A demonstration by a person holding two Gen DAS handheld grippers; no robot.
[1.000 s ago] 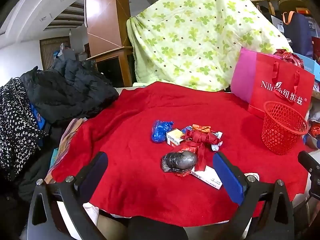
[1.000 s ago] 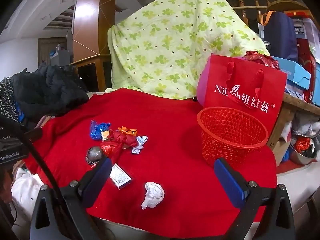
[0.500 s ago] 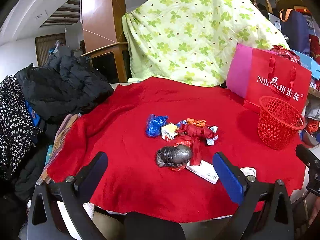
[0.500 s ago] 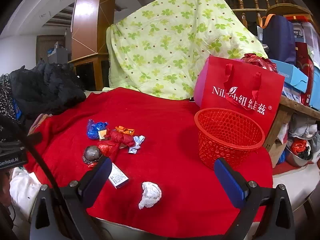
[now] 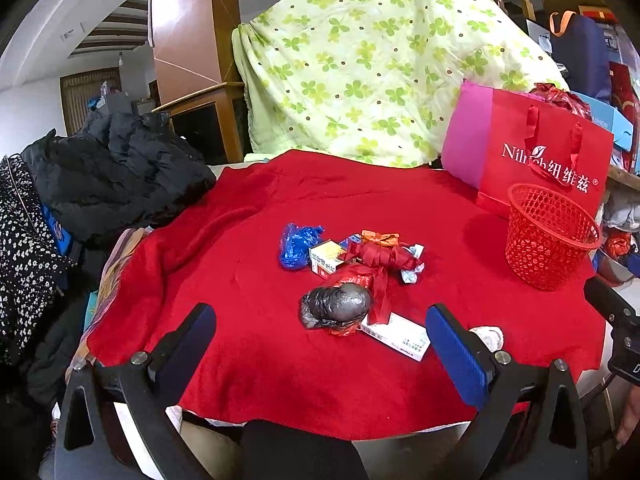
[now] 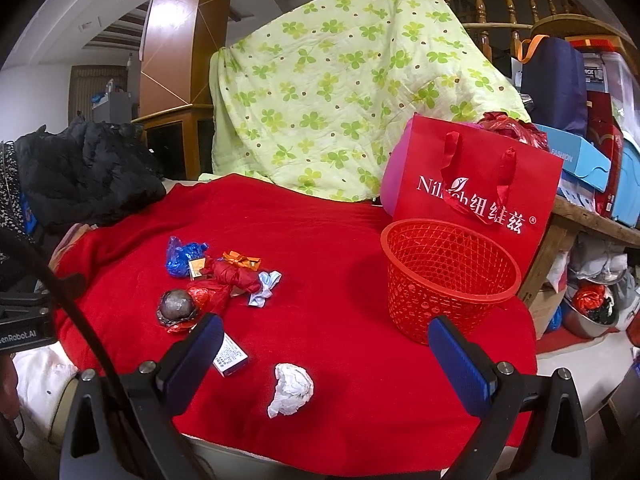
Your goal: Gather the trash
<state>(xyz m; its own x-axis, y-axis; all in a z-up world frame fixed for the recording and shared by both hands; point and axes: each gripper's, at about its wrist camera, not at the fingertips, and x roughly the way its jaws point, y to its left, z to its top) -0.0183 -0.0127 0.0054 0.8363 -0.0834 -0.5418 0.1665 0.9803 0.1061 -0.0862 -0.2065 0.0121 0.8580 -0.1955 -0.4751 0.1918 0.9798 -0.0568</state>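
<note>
- Left wrist view: hovering low over the near edge of the red cloth [image 5: 248, 280], left gripper [image 5: 320, 344] with blue-padded fingers spread wide and holding nothing.
- Lying between those fingers and slightly ahead, a crumpled grey plastic wad [image 5: 335, 309], shiny and wrinkled, resting against a flat white carton [image 5: 396, 336].
- Sitting just behind it, the trash pile: blue plastic scrap [image 5: 298, 245], small orange-and-white box [image 5: 327, 262], knotted red ribbon bundle [image 5: 380, 258].
- Peeking out only partly here, behind the right finger, a white paper ball [image 5: 490, 335].
- Standing well to the right near the cloth's edge, the red mesh basket [image 5: 550, 236], with the red gift bag [image 5: 548, 160] just behind it.
- Crowding the left border, a black padded jacket [image 5: 116, 176]; leaving bare cloth between it and the pile.
- Right wrist view: showing the right gripper [image 6: 324, 356] likewise spread wide and gripping nothing.
- Showing the white paper ball [image 6: 291, 389] whole, lying between the fingers near the cloth's front edge.
- Revealing the red mesh basket [image 6: 450, 280] interior as an open lattice, upright, beyond the right finger.
- Leaving open red cloth [image 6: 320, 240] between pile and basket.
- Draping behind, a quilted green clover blanket [image 6: 340, 92] over a wooden railing.
</note>
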